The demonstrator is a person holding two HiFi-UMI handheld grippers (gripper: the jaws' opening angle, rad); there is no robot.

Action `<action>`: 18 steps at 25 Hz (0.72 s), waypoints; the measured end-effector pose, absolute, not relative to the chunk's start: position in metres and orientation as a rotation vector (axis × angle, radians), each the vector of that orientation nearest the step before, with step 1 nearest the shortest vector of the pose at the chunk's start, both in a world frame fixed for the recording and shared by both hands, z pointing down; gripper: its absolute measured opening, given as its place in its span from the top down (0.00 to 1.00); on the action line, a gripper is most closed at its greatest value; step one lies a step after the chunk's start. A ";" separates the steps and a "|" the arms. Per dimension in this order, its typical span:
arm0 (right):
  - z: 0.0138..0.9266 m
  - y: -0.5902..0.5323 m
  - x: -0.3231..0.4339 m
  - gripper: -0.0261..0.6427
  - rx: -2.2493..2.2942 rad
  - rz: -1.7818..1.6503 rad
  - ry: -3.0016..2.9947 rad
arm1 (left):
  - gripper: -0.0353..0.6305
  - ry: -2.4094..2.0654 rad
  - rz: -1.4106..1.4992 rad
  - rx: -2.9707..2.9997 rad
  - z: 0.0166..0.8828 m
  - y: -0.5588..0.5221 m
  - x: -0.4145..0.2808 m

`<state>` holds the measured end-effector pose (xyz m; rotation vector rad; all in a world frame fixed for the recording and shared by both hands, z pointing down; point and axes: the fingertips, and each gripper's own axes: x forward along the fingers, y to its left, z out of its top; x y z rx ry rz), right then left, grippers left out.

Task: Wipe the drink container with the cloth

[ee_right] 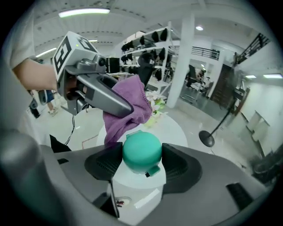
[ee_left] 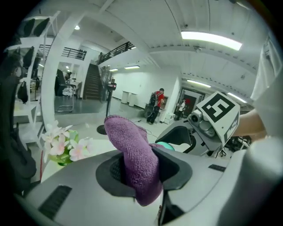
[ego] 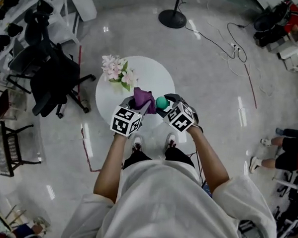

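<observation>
The drink container point(ee_right: 141, 152) is a white bottle with a round green lid. My right gripper point(ee_right: 141, 164) is shut on it, with both pads against the lid's sides, above the round white table point(ego: 156, 74). My left gripper point(ee_left: 143, 170) is shut on a purple cloth point(ee_left: 132, 154) that sticks up between its jaws. In the head view the cloth point(ego: 142, 98) hangs just left of the green lid point(ego: 162, 102), close to it or touching. The right gripper view shows the cloth point(ee_right: 130, 110) draped behind the lid under the left gripper point(ee_right: 97, 95).
A small vase of pink flowers point(ego: 119, 72) stands at the table's left rear. A black office chair point(ego: 46, 76) is on the floor to the left, and a lamp base point(ego: 172, 18) and cables lie beyond the table. A person's legs point(ego: 287, 143) show at far right.
</observation>
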<state>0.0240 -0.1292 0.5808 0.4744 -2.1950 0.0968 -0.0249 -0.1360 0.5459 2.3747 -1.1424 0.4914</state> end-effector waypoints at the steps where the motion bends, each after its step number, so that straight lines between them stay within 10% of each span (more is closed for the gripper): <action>1: 0.581 -0.131 0.025 0.53 0.523 0.121 -2.182 | 0.76 -1.103 0.501 2.403 0.549 -0.140 -0.020; 18: 0.580 -0.143 0.038 0.53 1.133 0.375 -2.076 | 0.76 -0.811 0.513 2.368 0.651 -0.176 0.012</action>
